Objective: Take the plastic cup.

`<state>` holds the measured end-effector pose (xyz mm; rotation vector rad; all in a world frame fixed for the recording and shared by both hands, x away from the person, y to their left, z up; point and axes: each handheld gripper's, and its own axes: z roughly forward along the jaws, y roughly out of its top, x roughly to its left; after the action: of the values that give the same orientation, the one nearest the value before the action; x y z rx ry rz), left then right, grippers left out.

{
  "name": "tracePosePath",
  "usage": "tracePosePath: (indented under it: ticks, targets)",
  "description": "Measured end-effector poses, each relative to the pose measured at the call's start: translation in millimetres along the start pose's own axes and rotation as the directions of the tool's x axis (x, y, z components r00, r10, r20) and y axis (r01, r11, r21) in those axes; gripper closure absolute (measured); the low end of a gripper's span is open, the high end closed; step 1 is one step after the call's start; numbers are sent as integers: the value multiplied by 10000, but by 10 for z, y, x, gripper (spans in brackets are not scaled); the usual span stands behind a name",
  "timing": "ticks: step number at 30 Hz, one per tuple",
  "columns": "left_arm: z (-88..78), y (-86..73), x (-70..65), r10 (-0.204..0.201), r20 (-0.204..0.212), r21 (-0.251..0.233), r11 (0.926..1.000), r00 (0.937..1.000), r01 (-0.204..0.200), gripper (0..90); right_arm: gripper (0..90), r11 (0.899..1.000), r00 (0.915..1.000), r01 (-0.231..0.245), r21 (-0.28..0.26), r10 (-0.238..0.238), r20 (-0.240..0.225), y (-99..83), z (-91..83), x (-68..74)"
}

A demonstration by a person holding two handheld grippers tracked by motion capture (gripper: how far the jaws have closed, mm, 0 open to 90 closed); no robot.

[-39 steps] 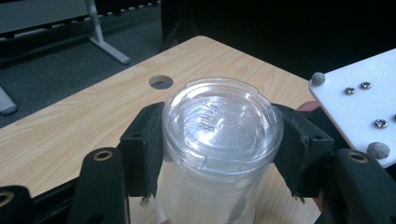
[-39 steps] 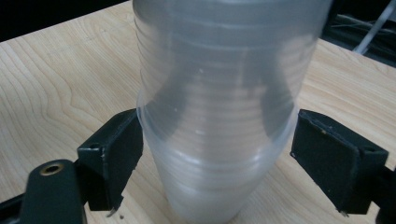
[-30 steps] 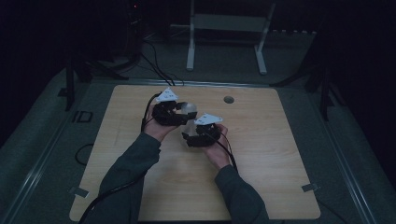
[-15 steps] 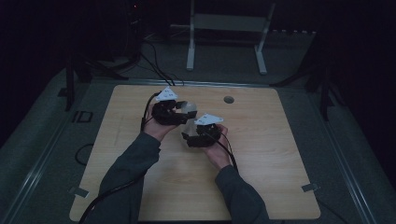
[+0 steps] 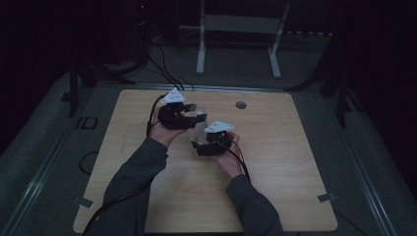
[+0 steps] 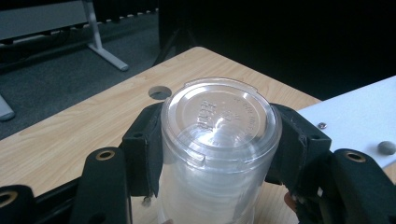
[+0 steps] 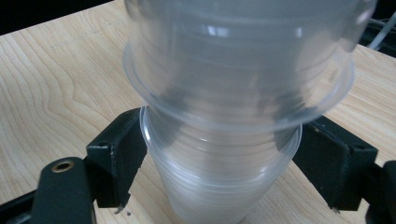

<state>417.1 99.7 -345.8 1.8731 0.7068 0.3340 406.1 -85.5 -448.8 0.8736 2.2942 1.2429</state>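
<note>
A stack of clear plastic cups point(image 5: 198, 126) is held between both grippers above the wooden table point(image 5: 275, 162). In the left gripper view one cup point(image 6: 219, 112) shows its flat base. My left gripper point(image 6: 222, 140) is shut on that cup's wall, and its jaws have just closed a little further on it. In the right gripper view a wider cup rim point(image 7: 233, 88) overlaps the nested cups point(image 7: 219, 186) below it. My right gripper point(image 7: 219, 163) presses its pads on both sides of those cups. From above, the left gripper point(image 5: 193, 114) sits just behind the right gripper point(image 5: 199, 143).
A round hole point(image 5: 240, 104) is cut in the table near its far edge, behind the grippers. A metal stand point(image 5: 236, 29) and cables lie on the dark floor beyond. The right gripper's grey plate point(image 6: 355, 116) is close beside the cup.
</note>
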Motion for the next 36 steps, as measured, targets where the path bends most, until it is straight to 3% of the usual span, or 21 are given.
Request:
tracePosePath:
  ticks: [18, 24, 36]
  targets:
    - [-111, 187, -36, 184, 132, -110, 9998, 9997, -183, 408, 165, 10000, 9999, 26, 57, -27, 161, -30, -47, -10]
    - [-164, 267, -45, 259, 151, -143, 9996, 9996, -257, 408, 148, 9996, 9996, 249, -114, -248, 94, -15, -156, 8]
    - [-265, 393, -75, 446, 145, -309, 9985, 9989, -441, 408, 145, 9988, 9998, 144, -478, -137, 157, -26, -354, 7]
